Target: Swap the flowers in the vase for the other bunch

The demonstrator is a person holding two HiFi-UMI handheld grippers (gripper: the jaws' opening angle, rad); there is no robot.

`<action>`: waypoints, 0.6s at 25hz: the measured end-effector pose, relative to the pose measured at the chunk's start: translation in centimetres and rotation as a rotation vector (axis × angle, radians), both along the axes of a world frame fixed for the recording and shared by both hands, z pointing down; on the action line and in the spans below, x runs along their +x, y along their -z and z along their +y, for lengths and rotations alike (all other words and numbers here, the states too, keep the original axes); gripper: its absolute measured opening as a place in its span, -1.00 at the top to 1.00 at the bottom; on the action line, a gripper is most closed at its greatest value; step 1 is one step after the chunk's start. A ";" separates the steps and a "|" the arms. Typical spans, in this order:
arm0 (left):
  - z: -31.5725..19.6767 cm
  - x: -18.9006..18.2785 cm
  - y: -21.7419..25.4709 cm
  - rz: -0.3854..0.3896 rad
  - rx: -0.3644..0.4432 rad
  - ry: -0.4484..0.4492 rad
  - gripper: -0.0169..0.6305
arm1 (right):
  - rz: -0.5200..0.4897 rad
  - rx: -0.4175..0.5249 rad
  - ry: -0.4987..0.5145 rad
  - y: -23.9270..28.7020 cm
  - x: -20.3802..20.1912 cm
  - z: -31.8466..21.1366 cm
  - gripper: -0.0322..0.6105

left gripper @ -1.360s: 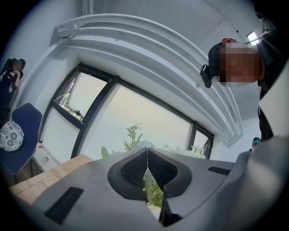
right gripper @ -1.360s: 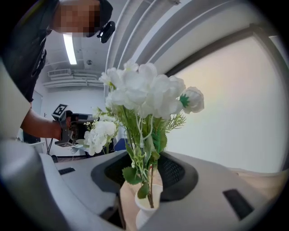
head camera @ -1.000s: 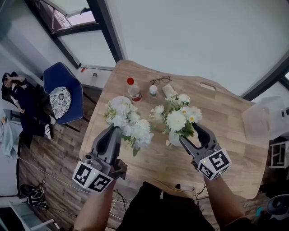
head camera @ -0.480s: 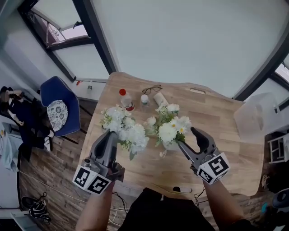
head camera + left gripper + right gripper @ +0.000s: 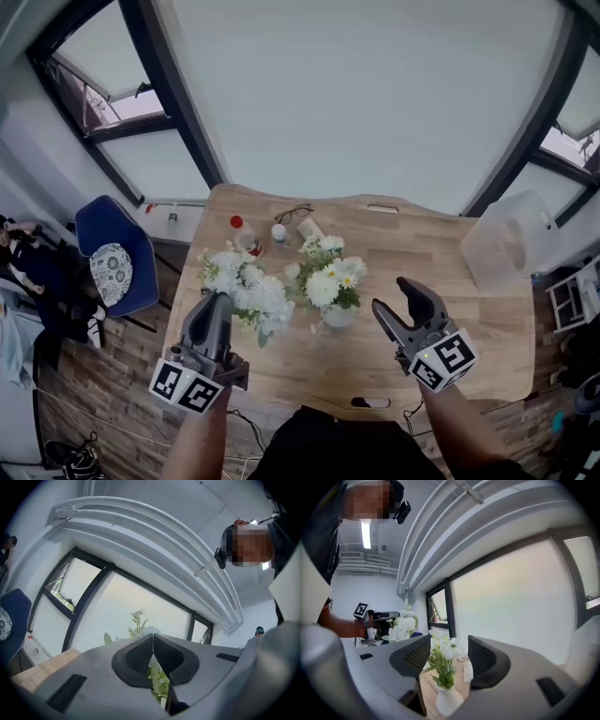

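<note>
Left gripper (image 5: pixel 217 300): jaws pressed together on the stems of the spare bunch. Green leaves show behind the closed pads in the left gripper view. It is held out over the near left part of the table (image 5: pixel 427 239).

Right gripper (image 5: pixel 393 297): jaws wide apart with nothing touching the pads. It hangs over the table just right of the vase.

Spare bunch (image 5: pixel 249 292): white blooms with green leaves, heads fanned out away from the left gripper and raised off the wood. It is beside the vase flowers on their left, though I can't tell whether the two clumps brush.

Relation that matters: the vase flowers lie ahead and to the left of the right gripper's open fingers (image 5: pixel 379 309). In the right gripper view they sit squarely in the gap between the jaws but farther off, untouched. Their stems run upright, so I'd judge the grip has to come in level across the stems, above the vase mouth. The right hand is the nearer one and the only free one.

Vase (image 5: pixel 337 317): small, white, rounded, standing upright on the wood near the middle of the table.

Vase flowers (image 5: pixel 327 280): white daisy-like heads, some with yellow centres, over leafy green stems, not yet taken out.

Farther back: a red-capped bottle (image 5: pixel 241 233) and a pair of glasses (image 5: pixel 293 213) near the far edge.
</note>
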State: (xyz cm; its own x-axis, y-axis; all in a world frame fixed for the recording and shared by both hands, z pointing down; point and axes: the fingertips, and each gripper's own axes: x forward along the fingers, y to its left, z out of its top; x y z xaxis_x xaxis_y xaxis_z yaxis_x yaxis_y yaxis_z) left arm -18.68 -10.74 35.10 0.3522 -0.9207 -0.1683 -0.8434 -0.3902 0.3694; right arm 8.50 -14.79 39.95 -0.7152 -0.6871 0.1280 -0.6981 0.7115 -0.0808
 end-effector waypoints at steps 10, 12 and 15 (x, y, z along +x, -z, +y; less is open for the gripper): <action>1.9 -0.6 0.6 -0.011 -0.006 0.003 0.92 | -0.002 -0.001 -0.112 2.0 4.2 0.6 0.43; 2.1 -0.7 0.6 -0.011 -0.006 0.006 0.92 | -0.014 0.005 -0.115 2.2 4.7 0.9 0.56; 2.3 -1.0 0.5 -0.011 -0.005 0.013 0.92 | -0.022 -0.005 -0.122 1.8 5.6 1.2 0.82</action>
